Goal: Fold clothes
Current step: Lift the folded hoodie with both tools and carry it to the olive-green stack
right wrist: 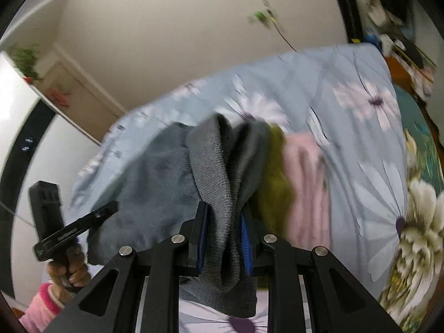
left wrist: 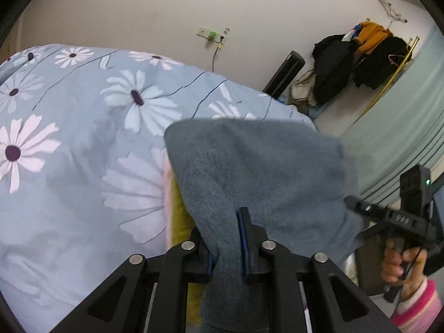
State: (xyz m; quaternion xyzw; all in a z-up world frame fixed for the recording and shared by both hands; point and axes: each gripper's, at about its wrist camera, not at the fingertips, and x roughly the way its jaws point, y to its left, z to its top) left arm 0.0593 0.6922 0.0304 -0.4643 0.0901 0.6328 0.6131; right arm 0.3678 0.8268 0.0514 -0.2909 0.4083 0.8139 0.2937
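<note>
Over the flowered quilt point(left wrist: 83, 138), a grey-blue fleecy garment point(left wrist: 263, 166) hangs stretched between the two grippers, off the bed surface, with its far edge draped across the quilt. The left gripper point(left wrist: 227, 238) has its blue-padded fingers point(left wrist: 244, 238) pinched on a bunched fold of the cloth, which runs down between them and past the bottom of the view. The right gripper point(right wrist: 222, 233) is clamped on a thicker wad of the same garment point(right wrist: 216, 172), doubled over so the ribbed grey side shows, pads pressed in from both sides.

Just beside the grey cloth, lying on the quilt, are a yellow-olive fuzzy piece point(right wrist: 274, 172) and a pale pink one point(right wrist: 305, 177), touching each other, partly covered by the garment.

From the left wrist view you can see the other gripper off to the right, held by a hand point(left wrist: 399, 263) in a pink striped sleeve point(left wrist: 416, 302). The right wrist view shows the mirror of that: a hand point(right wrist: 69, 272) gripping the handle at lower left.

Further out: a plain wall with a socket point(left wrist: 212, 36), a rack heaped with dark and orange clothes point(left wrist: 360, 52), and a teal floral sheet point(right wrist: 416, 180) under the quilt's edge. The right wrist view is pretty blurry.
</note>
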